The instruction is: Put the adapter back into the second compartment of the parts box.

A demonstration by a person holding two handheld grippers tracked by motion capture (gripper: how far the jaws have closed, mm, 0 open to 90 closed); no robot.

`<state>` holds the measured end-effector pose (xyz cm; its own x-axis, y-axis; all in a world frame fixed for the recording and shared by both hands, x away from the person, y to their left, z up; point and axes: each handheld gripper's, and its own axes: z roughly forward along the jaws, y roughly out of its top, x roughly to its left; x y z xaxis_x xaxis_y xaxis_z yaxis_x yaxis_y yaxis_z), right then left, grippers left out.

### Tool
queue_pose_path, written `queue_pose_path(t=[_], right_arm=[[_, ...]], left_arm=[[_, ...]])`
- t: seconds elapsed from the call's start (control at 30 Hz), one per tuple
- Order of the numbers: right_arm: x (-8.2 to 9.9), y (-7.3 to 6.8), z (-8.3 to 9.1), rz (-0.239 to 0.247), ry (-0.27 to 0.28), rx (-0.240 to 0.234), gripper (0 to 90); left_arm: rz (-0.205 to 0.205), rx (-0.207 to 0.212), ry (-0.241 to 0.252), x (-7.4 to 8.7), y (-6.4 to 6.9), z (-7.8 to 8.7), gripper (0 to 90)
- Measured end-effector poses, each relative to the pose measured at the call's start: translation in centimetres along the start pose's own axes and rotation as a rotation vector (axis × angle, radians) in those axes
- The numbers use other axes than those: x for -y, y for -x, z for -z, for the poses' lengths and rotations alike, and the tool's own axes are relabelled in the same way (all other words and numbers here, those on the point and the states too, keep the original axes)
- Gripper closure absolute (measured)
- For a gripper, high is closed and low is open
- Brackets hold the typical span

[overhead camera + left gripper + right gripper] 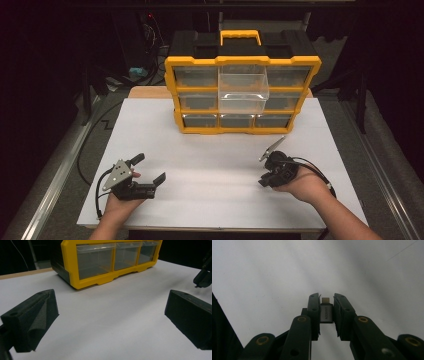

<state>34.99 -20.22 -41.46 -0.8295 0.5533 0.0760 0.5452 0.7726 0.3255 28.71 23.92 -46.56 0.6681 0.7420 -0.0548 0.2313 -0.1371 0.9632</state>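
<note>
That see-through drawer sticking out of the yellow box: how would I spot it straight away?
Find the yellow-framed organiser at the far edge of the white table. Below its handle, the pulled-out drawer juts forward from the middle column. Its neighbours sit flush in the frame.

This looks like a lab or recording bench, darkened all round: a desk (210, 175) covered in plain white sheet, a yellow-and-black parts organiser (242, 85) with clear drawers standing well beyond the fingers, cables (150, 35) trailing in the dark behind it, metal rails (55, 175) alongside.
</note>
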Motion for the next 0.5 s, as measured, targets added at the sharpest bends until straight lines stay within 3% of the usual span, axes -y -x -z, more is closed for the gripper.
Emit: queue_pose_path(t=[0.5], right_arm=[[-0.9,0.1,1.2,0.04,-0.071,-0.027,77.4]], left_arm=[[-0.016,0.007,0.013,-0.1,0.0,0.1,0.3]])
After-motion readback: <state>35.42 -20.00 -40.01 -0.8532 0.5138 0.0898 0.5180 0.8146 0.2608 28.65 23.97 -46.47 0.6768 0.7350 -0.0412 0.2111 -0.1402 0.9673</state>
